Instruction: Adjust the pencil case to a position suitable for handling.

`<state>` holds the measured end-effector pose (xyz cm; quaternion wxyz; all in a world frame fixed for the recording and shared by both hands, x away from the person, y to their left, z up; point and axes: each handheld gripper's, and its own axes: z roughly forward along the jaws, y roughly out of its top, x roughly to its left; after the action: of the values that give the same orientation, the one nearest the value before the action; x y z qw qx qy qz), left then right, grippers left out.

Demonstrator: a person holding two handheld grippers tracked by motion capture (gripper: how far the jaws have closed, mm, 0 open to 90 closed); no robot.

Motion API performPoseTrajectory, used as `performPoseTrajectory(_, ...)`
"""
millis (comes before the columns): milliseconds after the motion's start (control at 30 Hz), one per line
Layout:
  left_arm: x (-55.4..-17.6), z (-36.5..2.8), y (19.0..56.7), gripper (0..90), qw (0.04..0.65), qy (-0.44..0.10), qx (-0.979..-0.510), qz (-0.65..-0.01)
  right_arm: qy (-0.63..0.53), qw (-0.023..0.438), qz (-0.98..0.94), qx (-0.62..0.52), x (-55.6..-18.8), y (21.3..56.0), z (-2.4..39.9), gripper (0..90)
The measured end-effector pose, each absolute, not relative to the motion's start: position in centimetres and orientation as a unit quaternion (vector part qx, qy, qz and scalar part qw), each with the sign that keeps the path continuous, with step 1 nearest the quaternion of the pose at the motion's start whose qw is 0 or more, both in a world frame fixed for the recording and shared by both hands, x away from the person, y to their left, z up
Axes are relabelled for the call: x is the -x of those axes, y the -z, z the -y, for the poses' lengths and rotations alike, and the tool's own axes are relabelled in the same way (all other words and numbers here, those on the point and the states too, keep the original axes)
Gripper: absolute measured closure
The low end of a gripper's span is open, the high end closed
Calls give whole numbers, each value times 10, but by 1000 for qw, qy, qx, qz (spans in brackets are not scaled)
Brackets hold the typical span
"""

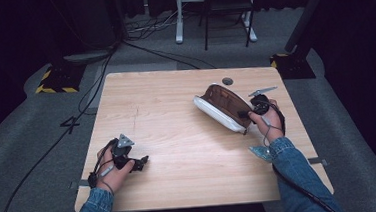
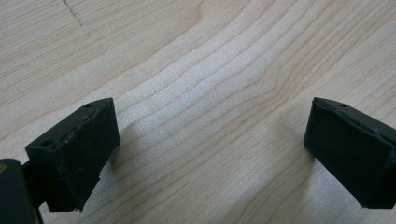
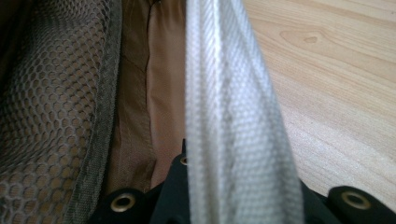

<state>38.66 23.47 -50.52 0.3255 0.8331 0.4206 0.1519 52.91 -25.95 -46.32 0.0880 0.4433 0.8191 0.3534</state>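
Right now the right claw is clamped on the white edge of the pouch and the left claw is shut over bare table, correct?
Not quite. The left claw is open: the left gripper view shows its jaws wide apart over bare table. The right claw is indeed clamped on the pouch's white edge.

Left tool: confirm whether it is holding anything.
No, the left tool has its jaws wide apart over the bare wooden table, nothing between them.

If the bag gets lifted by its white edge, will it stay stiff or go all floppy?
Probably floppy. The bag is cloth, with a woven white edge and soft mesh lining, so it would likely sag. It looks open with nothing seen inside, so probably light. The right gripper, jaws shut on that edge, may hold it fine.
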Motion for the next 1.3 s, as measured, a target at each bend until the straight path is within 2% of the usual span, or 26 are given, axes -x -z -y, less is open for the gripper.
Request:
performPoseTrajectory(500,-387,-235,505,36,325,-152,-833,-420,-377,84,-821,-421,-516,439,253,873)
performPoseTrajectory(1000,-387,-235,505,36,326,-152,-833,-421,-396,66,-838,-371,-473,407,240,873)
performPoseTrajectory(1300,-387,-235,505,36,326,-152,-833,-421,-405,50,-845,-345,-447,405,237,873)
